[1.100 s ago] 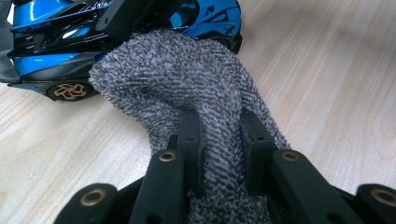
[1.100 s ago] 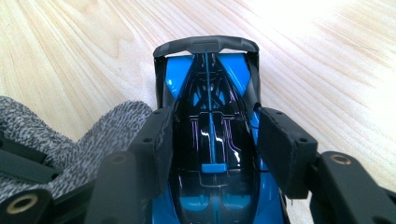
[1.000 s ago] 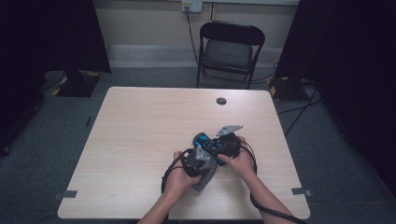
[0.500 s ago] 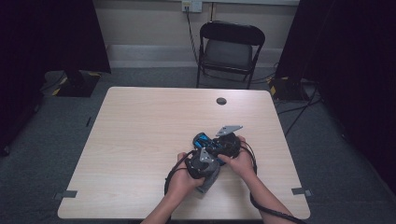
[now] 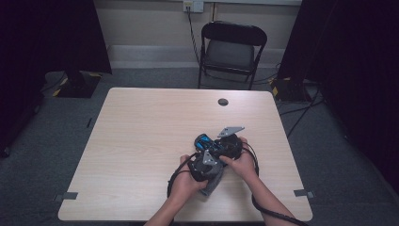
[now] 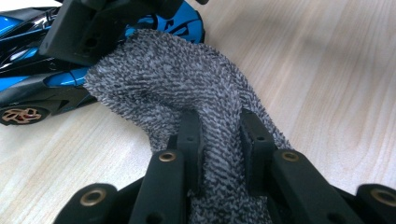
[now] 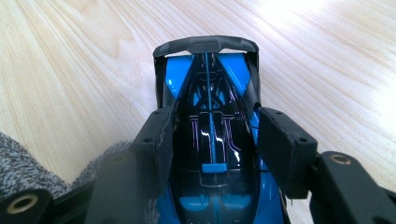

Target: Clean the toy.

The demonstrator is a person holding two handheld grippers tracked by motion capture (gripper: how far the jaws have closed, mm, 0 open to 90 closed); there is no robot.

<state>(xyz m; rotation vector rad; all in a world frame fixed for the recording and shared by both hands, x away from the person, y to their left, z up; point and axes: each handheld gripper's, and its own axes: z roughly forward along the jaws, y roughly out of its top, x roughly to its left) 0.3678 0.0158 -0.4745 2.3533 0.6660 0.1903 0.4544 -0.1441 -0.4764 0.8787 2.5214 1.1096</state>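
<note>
1. Pale wood tabletop [image 5: 141, 141]; both hands meet near its front right.
2. Left tool [image 5: 207, 165] and right tool [image 5: 221, 147] are pressed close together, with a blue toy car [image 5: 203, 140] poking out above them.
3. A grey cloth [image 5: 212, 182] hangs below the left tool.
4. Black folding chair [image 5: 233, 49] stands behind the tabletop.

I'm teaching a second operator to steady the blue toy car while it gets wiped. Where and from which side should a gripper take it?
Grip the toy car across its narrow black cabin, coming from one end along its length, as the right gripper does. There the body tapers enough to fit between the jaws. The left gripper holds the grey cloth.
</note>
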